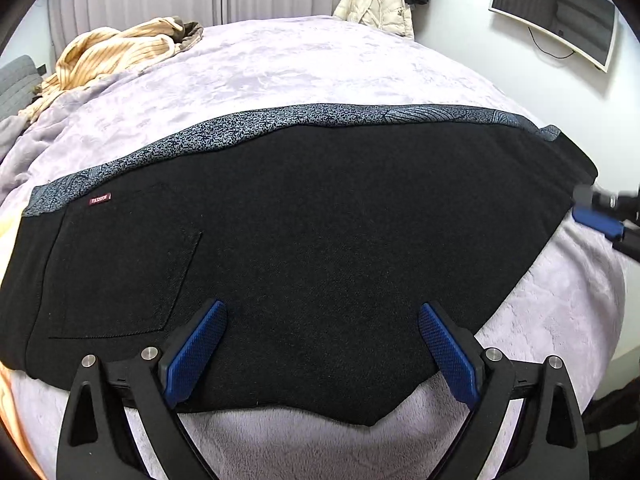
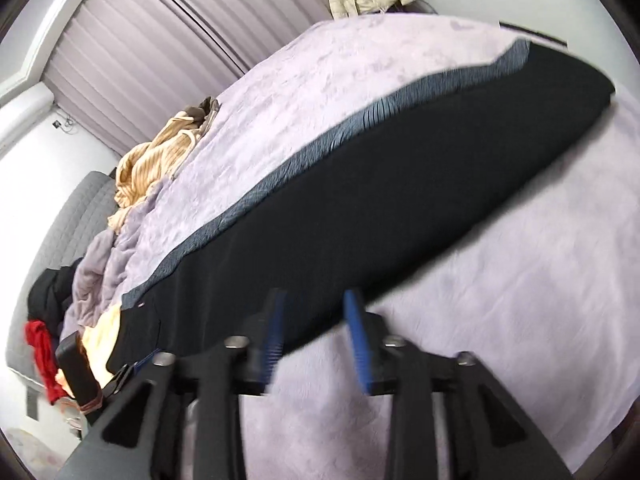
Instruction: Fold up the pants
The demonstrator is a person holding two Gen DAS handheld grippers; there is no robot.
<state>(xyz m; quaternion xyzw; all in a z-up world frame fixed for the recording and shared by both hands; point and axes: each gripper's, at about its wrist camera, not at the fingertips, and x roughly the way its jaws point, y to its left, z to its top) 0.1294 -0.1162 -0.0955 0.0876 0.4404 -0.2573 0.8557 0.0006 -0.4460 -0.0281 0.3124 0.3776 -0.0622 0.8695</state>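
Note:
Black pants (image 1: 320,248) with a blue-grey speckled side stripe and a back pocket lie flat across the lilac bed, one leg laid on the other. My left gripper (image 1: 322,316) is open and empty, its blue pads just above the pants' near edge. My right gripper (image 1: 596,216) shows at the right, by the pants' leg end. In the right wrist view, which is blurred, the pants (image 2: 380,208) run diagonally and my right gripper (image 2: 316,300) is open and empty at their near edge. The left gripper (image 2: 120,376) shows at the lower left by the waist end.
A lilac fleece blanket (image 1: 304,68) covers the bed. A crumpled tan striped garment (image 1: 116,52) lies at the far left corner. A cream jacket (image 1: 376,0) hangs on the wall beyond, a monitor (image 1: 556,8) to its right. Red and black clothes (image 2: 44,320) lie by the grey headboard.

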